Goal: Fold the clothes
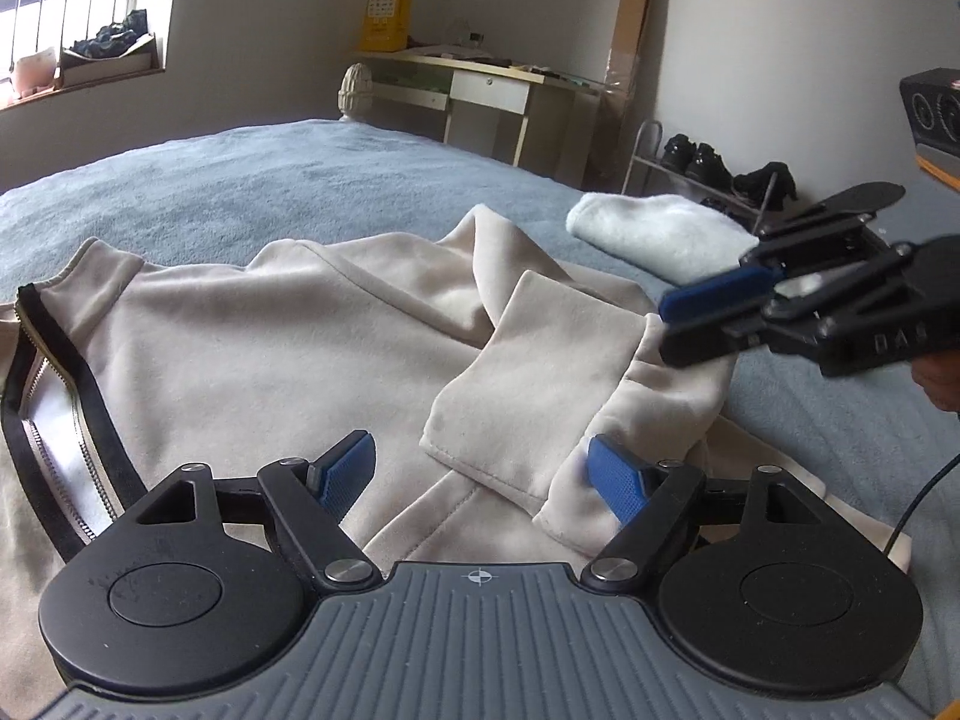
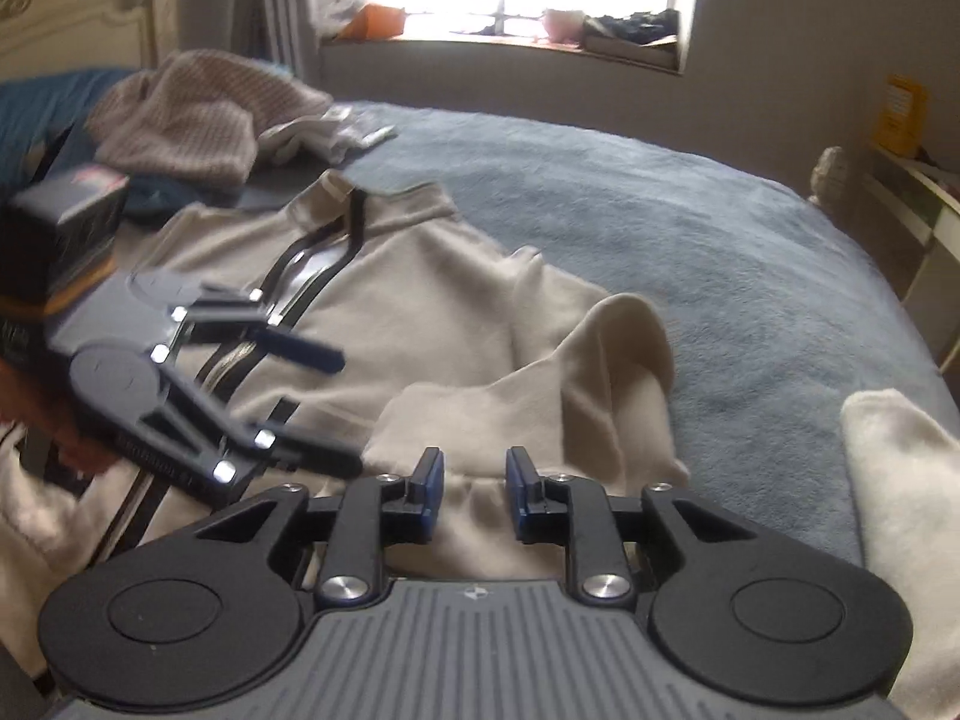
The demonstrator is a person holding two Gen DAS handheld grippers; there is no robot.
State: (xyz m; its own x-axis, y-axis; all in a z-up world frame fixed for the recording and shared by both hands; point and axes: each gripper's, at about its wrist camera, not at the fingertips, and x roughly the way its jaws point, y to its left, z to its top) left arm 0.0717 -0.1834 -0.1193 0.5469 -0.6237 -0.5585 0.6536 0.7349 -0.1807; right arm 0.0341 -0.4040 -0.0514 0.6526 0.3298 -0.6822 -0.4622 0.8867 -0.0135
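Left gripper (image 1: 481,474): black linkage with blue ribbed pads, jaws spread wide and released; the folded-over sleeve cuff lies between them, and the right-hand pad (image 1: 612,480) sits against a fold of the cloth without pinching it.

Right gripper (image 2: 475,492): same make, jaws partly drawn together with a gap left between the pads; pale cloth shows in the gap, but whether the pads press on it cannot be told.

Beige velour zip-front jacket (image 1: 288,348): spread flat on the bed just ahead of both grippers, black-edged zipper (image 1: 54,420) partly undone toward the collar, one sleeve (image 1: 528,372) doubled back across the body.

Folded white fleece garment (image 1: 654,234): lying apart from the jacket, near the bed's edge.

Blue-grey plush bedspread (image 1: 270,180): under everything.

Heap of knitted mauve-grey clothing (image 2: 198,114): beyond the jacket's collar, toward the headboard.

Cream wooden desk with drawer (image 1: 486,96), yellow box (image 1: 385,18) on it, and wire shoe rack with black shoes (image 1: 708,168): against the far wall.
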